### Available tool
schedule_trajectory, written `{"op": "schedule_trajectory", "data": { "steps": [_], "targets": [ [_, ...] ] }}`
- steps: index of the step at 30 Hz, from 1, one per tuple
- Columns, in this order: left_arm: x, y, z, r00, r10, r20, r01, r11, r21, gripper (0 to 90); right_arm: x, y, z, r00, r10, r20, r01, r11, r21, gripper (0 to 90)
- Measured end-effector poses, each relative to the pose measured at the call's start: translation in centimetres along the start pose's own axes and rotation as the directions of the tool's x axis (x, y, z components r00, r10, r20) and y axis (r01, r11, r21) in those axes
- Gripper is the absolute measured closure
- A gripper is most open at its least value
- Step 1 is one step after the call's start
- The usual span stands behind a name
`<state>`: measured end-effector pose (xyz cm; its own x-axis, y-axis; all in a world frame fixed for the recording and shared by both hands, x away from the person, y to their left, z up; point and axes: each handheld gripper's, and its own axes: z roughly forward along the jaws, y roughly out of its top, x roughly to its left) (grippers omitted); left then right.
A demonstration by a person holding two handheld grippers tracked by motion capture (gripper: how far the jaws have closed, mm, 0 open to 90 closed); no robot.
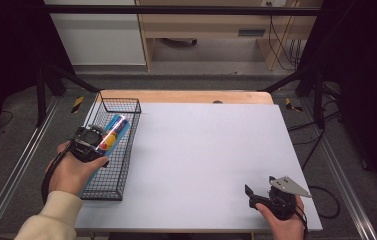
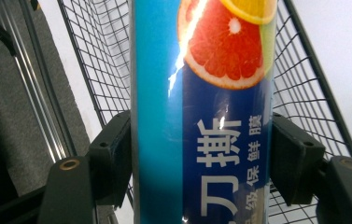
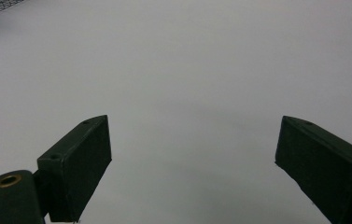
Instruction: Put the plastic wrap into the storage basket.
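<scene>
White table [image 1: 211, 155]: your left gripper [image 2: 201, 158] clamps the light, slick box [image 2: 201, 116] mid-length over the nine-o'clock basket [image 1: 126, 107]; right gripper [image 3: 192, 168] gapes empty.

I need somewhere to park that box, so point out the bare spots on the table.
The white table top lies bare from the wire basket across to the right gripper, and on to the far edge. Crowded: the left side, where the left gripper grips the blue box over the basket.

Counted: one blue box of cling film [image 1: 111, 134], one wire basket [image 1: 126, 106], one table [image 1: 206, 155], two grippers, left [image 1: 92, 140] and right [image 1: 256, 196].
</scene>
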<state>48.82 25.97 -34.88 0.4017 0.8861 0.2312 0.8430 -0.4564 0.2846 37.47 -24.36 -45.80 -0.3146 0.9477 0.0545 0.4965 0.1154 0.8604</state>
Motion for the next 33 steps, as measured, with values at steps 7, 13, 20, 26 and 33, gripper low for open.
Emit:
{"op": "schedule_trajectory", "data": {
  "steps": [7,13,20,26,33],
  "targets": [
    [-0.2,0.4,0.4,0.9999,0.01,-0.004,-0.01,0.9996,0.026,32.1,0.0,0.0,0.1,1.0,-0.002,0.001,0.002,1.0,-0.001,10.8],
    [-0.5,1.0,0.8,0.9994,0.03,-0.016,-0.029,0.9981,0.055,32.1,0.0,0.0,0.1,1.0,-0.004,0.0,0.004,1.0,-0.001,10.8],
    [-0.2,1.4,1.1,0.9998,0.007,-0.018,-0.005,0.9978,0.066,32.1,0.0,0.0,0.1,1.0,-0.004,-0.001,0.004,1.0,-0.001,10.7],
    [0.1,1.5,1.6,0.9999,-0.01,-0.011,0.011,0.9963,0.086,32.1,0.0,0.0,0.0,1.0,0.001,-0.005,-0.001,1.0,0.001,10.8],
    [0.3,1.7,2.4,0.9998,-0.019,-0.001,0.019,0.9938,0.109,32.0,0.0,0.0,0.1,1.0,0.003,-0.007,-0.003,1.0,0.003,10.8]
  ]
}}
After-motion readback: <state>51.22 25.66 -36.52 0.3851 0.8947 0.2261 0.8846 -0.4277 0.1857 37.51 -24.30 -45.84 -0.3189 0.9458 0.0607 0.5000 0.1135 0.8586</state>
